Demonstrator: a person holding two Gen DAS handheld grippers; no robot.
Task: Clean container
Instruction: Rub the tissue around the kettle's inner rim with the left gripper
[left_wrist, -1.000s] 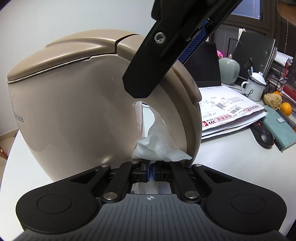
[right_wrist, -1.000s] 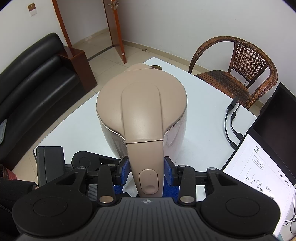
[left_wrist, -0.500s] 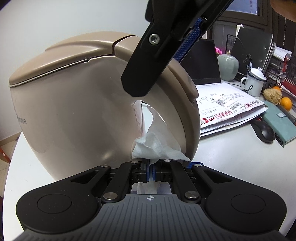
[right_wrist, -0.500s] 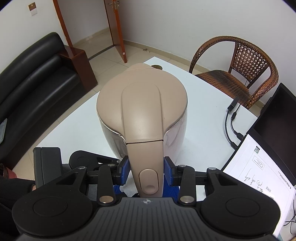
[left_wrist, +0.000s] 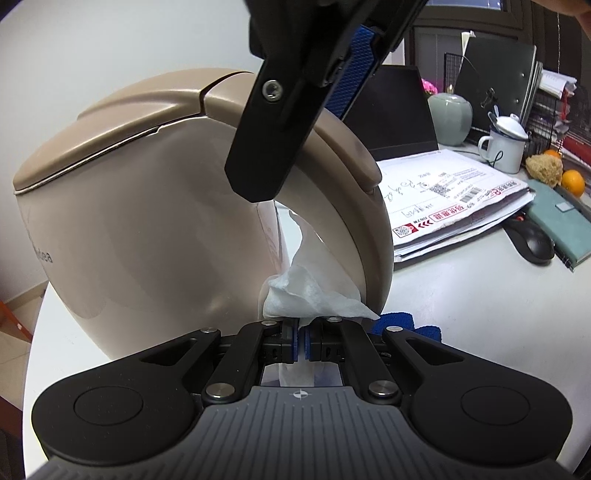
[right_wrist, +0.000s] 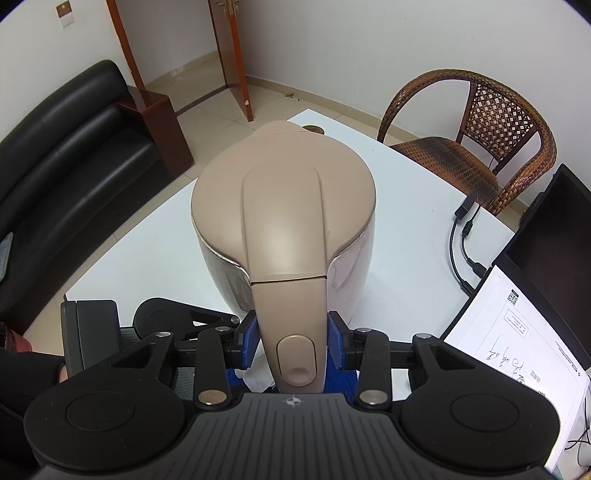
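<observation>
Rolled slightly since a second ago: left view tilted, kettle (left_wrist: 155, 221) sitting a bit more upright in frame, otherwise same place. Left tongs (left_wrist: 300, 341) clenched on a white tissue (left_wrist: 310, 291), tissue bunched against the kettle body just inside the handle loop (left_wrist: 354, 192). Right tongs (right_wrist: 291, 341) gripping the kettle handle from both sides, blue pads (right_wrist: 249, 341) pressed on it, lid button between them; same grip as before. Beige kettle standing on the white bench (right_wrist: 147, 258), lid shut. Blue cloth (left_wrist: 402, 323) lying on the bench just beside the kettle base. Stack of papers (left_wrist: 454, 206), black mouse (left_wrist: 532, 243), white mug (left_wrist: 504, 147), oranges and a dark monitor further back. Wicker chair (right_wrist: 476, 144) and black sofa (right_wrist: 62, 155) beyond the bench.
</observation>
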